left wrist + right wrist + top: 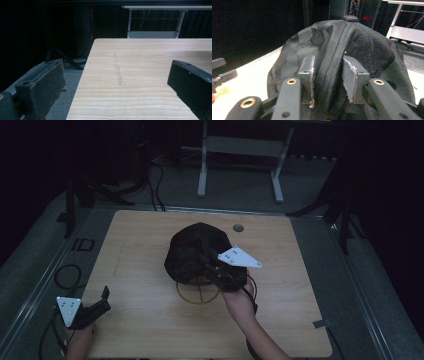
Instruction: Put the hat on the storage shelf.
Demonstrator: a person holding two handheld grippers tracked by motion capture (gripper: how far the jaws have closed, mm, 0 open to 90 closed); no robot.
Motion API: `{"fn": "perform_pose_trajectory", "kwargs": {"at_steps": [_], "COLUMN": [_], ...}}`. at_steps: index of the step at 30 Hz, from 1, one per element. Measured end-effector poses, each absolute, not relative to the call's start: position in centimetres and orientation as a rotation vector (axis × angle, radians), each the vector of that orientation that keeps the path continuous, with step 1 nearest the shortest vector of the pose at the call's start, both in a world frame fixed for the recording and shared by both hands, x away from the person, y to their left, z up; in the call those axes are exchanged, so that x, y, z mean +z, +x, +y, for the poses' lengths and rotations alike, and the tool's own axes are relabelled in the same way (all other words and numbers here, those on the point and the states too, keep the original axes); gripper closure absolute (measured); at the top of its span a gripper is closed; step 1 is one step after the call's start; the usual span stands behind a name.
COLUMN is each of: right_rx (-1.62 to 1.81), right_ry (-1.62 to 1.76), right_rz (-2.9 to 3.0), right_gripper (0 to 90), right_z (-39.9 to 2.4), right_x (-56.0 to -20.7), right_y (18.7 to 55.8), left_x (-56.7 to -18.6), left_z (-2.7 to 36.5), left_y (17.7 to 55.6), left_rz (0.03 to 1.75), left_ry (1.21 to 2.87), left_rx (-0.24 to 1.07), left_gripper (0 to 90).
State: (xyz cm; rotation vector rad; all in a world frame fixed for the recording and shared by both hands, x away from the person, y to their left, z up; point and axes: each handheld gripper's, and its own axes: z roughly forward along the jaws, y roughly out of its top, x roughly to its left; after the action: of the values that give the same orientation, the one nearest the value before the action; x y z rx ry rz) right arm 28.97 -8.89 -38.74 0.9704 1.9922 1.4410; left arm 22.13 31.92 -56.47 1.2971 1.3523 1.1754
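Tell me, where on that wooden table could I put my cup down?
The bare wooden table is free left of the black fabric cap, up to the open left claw, and along the right edge. The middle is crowded: cap, thin yellow wire ring and right claw gripping the cap.

Black cap (194,250) covers most of the thin round stand (198,292), just its near rim peeking out. Left hand (79,341) cut off by the bottom edge. Dark room beyond the table (150,320), nothing legible.
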Motion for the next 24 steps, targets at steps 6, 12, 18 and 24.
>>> {"fn": "perform_pose_trajectory", "kwargs": {"at_steps": [6, 12, 18, 24], "right_rx": [1.442, 1.46, 1.451, 1.463], "right_ry": [0.962, 0.968, 0.961, 0.965], "right_rz": [1.984, 1.961, 1.956, 1.944], "right_gripper": [59.1, 46.2, 34.1, 21.0], "right_z": [-9.1, -10.1, -11.9, -14.3], "right_x": [-38.3, -37.5, -36.6, -36.5], "right_y": [28.9, 29.1, 29.5, 29.9], "left_x": [-56.5, -56.5, -56.5, -56.5], "left_z": [31.9, 31.9, 31.9, 31.9], "left_y": [22.1, 22.1, 22.1, 22.1], "left_rz": [1.354, 1.354, 1.354, 1.355], "left_ry": [1.3, 1.299, 1.299, 1.297], "left_rx": [1.174, 1.173, 1.174, 1.175], "left_gripper": [1.8, 1.8, 1.8, 1.8]}}
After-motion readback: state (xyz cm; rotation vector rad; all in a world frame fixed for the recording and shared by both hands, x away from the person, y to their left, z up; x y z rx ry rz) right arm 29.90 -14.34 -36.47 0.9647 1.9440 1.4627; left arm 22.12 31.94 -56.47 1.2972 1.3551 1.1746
